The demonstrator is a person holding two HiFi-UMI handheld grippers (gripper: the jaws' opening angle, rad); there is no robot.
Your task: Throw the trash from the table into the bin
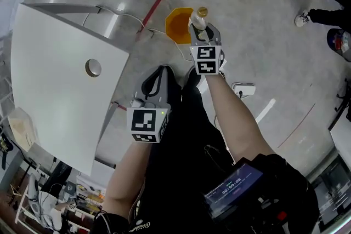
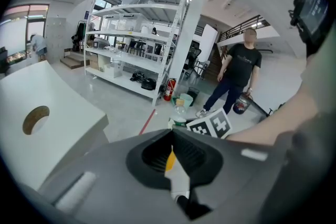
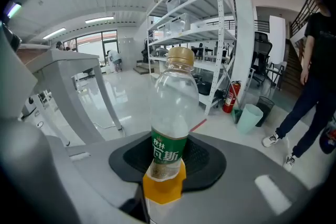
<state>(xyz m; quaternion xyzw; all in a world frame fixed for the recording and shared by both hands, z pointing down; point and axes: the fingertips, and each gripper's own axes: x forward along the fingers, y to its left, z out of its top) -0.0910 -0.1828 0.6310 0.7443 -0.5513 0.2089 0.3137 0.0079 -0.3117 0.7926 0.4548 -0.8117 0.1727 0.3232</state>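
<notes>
My right gripper [image 1: 205,30] is shut on a clear plastic bottle [image 1: 198,18] with a gold cap and a green label. The bottle [image 3: 170,107] stands upright between the pads. It hangs over the near right rim of an orange bin [image 1: 176,27] on the floor; the bin's orange [image 3: 164,186] shows just below the label. My left gripper [image 1: 162,71] hangs lower and nearer, beside the table's edge, jaws together with nothing in them. Through the thin slit between its pads [image 2: 173,136] I see a sliver of the bin. The bottle [image 2: 180,113] pokes up beyond it.
A white table [image 1: 60,85] with a round hole [image 1: 93,67] fills the left. A white cable [image 1: 131,16] runs on the floor toward the bin. A person [image 2: 239,71] stands past the bin, near white shelving [image 2: 142,34]. A pale green bucket [image 3: 251,115] stands further off.
</notes>
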